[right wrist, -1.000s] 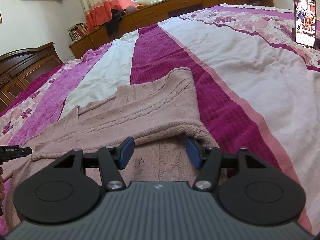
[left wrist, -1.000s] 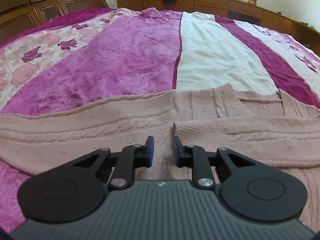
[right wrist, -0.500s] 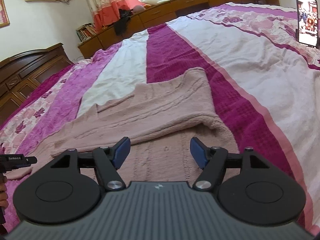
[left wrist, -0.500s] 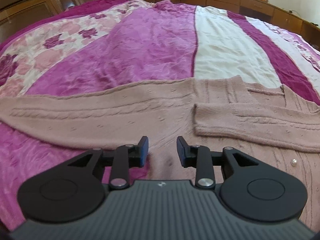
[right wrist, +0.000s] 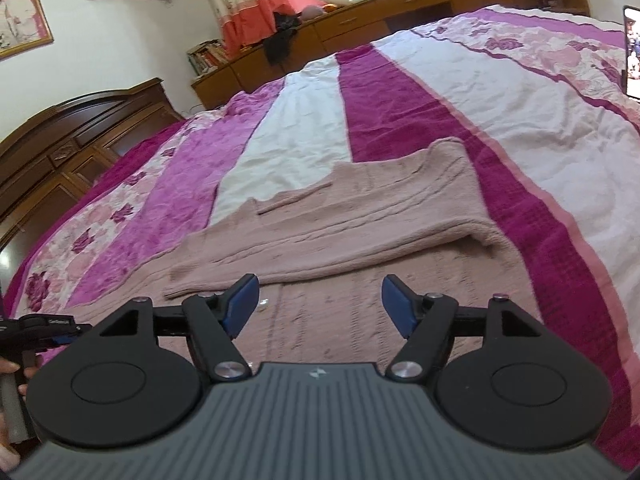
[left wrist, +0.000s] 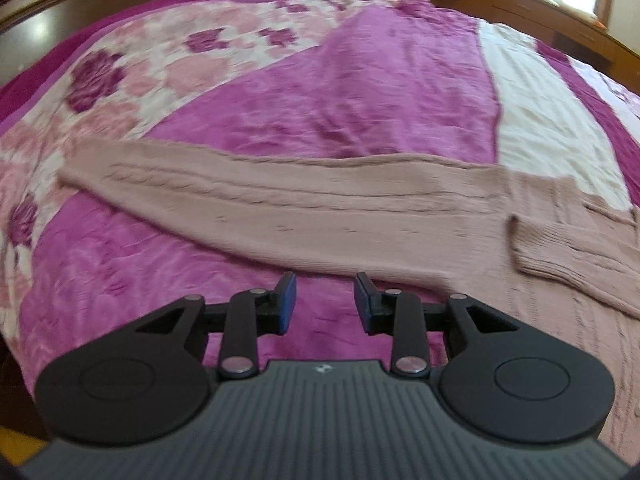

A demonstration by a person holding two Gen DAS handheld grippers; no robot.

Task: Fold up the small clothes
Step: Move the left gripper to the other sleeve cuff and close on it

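1. While the dusty-pink cable-knit cardigan [left wrist: 304,216] lies flat on the striped pink, magenta and cream bedspread [left wrist: 344,92], both tools hover just above it and neither holds any fabric.
2. Left gripper [left wrist: 325,300]: the blue-padded jaws stand apart with nothing between them. The tips sit over bare bedspread, just short of the lower edge of the outstretched sleeve [left wrist: 224,196].
3. Right gripper [right wrist: 320,300]: the jaws are spread wide and empty, positioned over the cardigan body near a small pale button [right wrist: 263,304].
4. Completed work, judged from the layout: the folded sleeve [right wrist: 320,240] on the right side lies across the chest, its cuff ending near the garment centre.
5. Remaining work, judged from the layout:
   - The outstretched sleeve extends fully sideways onto the bedspread and is not yet folded inward.
   - The body is not yet folded in half or in thirds.
   - Overall the task appears to be at an early stage, with roughly one fold of several done.
6. Probable next step: close the left gripper on the outstretched sleeve and carry it across the chest to lie over the folded sleeve.
7. Caution: the left wrist view is motion-blurred, so the exact cuff edge is hard to locate.
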